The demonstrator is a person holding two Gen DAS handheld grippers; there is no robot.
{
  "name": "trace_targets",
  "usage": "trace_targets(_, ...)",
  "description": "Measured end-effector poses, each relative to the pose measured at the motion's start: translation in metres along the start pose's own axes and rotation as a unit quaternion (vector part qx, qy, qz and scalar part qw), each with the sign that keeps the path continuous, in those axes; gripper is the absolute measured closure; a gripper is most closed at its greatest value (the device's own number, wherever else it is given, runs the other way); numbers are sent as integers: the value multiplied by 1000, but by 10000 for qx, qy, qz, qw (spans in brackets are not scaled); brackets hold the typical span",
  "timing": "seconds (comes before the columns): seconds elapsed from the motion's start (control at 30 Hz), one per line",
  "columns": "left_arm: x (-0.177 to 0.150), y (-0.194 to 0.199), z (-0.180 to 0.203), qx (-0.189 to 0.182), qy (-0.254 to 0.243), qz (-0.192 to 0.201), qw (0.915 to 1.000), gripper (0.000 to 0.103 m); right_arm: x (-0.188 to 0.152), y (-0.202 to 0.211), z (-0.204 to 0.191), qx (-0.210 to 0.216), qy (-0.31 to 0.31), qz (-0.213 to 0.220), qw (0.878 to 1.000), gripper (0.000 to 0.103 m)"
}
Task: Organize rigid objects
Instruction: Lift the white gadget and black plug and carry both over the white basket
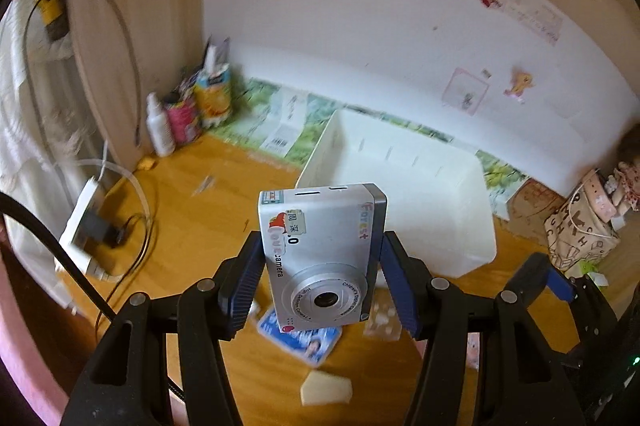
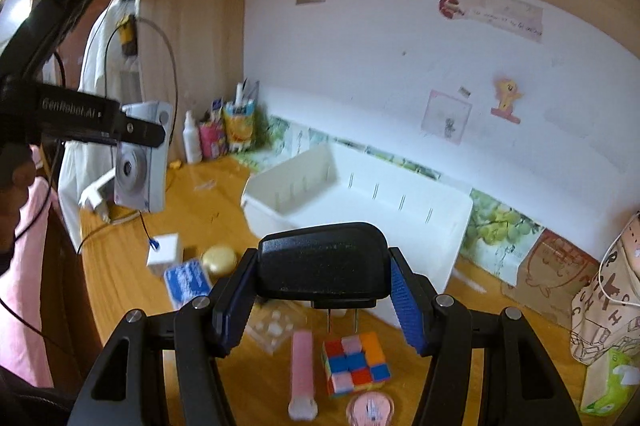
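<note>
The wooden tabletop (image 2: 208, 201) carries a white storage bin (image 2: 448, 222), empty, at 12 o'clock of both tools. The right tool (image 2: 323, 300) is clamped on a black plug adapter (image 2: 322, 262). The left tool (image 1: 320, 286) is clamped on a silver children's camera (image 1: 320, 250), clear of the tabletop. A Rubik's cube (image 2: 356, 362) lies at 6 o'clock.

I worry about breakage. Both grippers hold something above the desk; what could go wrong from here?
1. The camera is pinched only at its lower sides by the left gripper; it may tip or slip out.
2. The charger in the right gripper could drop on the cube below.
3. Both items may head to the one bin, so the grippers could collide.
</note>
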State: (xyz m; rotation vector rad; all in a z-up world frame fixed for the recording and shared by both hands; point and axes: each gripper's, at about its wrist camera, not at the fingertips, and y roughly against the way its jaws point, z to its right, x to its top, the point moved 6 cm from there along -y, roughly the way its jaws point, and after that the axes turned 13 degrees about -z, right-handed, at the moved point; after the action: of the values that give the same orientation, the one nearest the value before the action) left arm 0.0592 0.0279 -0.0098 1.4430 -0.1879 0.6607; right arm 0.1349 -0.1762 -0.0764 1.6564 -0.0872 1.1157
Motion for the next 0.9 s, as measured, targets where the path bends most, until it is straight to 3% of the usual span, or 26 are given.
trace_targets(0.23, 27, -14, 14, -375, -247, 429, 9981, 41, 18, -13, 14, -71, -365, 476, 9982, 41)
trace_targets(0.5, 63, -39, 32, -835, -603, 728, 9920, 41, 31, -38, 36, -379, -772, 621, 9944, 41)
trace_targets(0.67, 80, -66, 44, -1076, -824, 671, 9885, 41, 38, -60, 51, -652, -958, 597, 9915, 41)
trace_targets(0.9, 93, -111, 57, -1327, -933, 297, 9863, 41, 42, -92, 65, -871, -1195, 380, 9883, 41)
